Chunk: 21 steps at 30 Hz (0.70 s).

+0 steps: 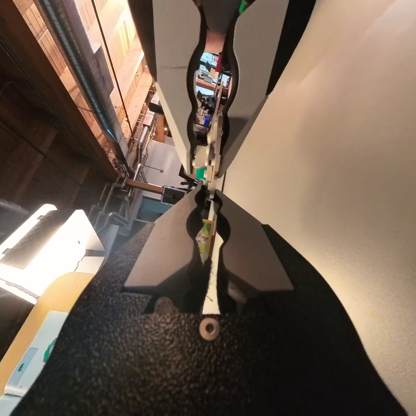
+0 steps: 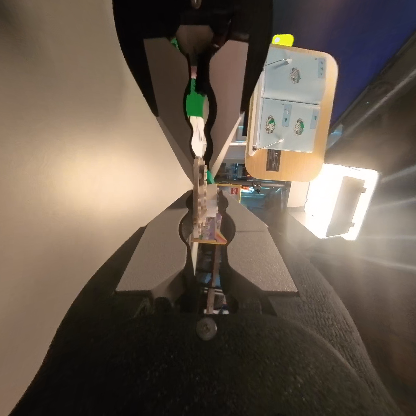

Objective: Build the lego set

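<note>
A small lego assembly (image 1: pixel 215 135), a flat tan-white plate seen edge-on with a white brick and a green piece (image 1: pixel 201 173) on one face, hangs in the air between both grippers. My left gripper (image 1: pixel 209 194) is shut on one edge of the plate. My right gripper (image 1: pixel 203 174) comes from the opposite side, tip to tip, and is shut on the plate and bricks. In the right wrist view the assembly (image 2: pixel 199 202) sits between my right gripper's (image 2: pixel 206 195) fingers, and the left gripper (image 2: pixel 202 162) pinches its far edge by the green piece (image 2: pixel 211 177).
A cream table surface (image 2: pixel 67 157) fills one side of both views (image 1: pixel 326 157). An open instruction booklet on a wooden board (image 2: pixel 292 101) and a bright white light box (image 2: pixel 342 207) stand beyond. The colourful lego box (image 2: pixel 234 191) shows behind the fingers. My left and right fingertips are right by each other.
</note>
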### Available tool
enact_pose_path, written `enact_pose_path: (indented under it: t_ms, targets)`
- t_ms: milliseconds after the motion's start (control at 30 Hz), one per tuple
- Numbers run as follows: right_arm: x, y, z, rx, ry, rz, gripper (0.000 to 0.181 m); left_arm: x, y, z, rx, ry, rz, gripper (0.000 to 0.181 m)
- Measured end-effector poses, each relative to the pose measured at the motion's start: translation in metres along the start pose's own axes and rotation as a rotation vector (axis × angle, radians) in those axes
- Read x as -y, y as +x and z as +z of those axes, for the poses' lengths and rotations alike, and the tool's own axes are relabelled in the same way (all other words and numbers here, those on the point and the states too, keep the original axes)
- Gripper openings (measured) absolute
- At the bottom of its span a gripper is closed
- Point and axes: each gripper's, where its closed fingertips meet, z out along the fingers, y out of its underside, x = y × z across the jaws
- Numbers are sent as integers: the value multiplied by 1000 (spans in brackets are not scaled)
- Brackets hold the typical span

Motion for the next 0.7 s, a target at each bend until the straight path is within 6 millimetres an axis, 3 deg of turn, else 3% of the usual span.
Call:
enact_pose_path:
  t_ms: [133,267,367,567,700]
  targets:
    - [-1,-3,0,44,0,13,18,0,3,1,-16,2,-20,2]
    - [1,4,-2,52,66,157,20,6,-3,0,-13,53,-137,3]
    - [0,10,-6,92,99,302,55,22,-3,-4,-69,149,-258,3]
    - [21,20,-31,249,312,596,38,51,-14,-21,-236,404,-643,2]
    - [33,36,-46,255,425,682,24,59,-18,-27,-281,480,-749,2]
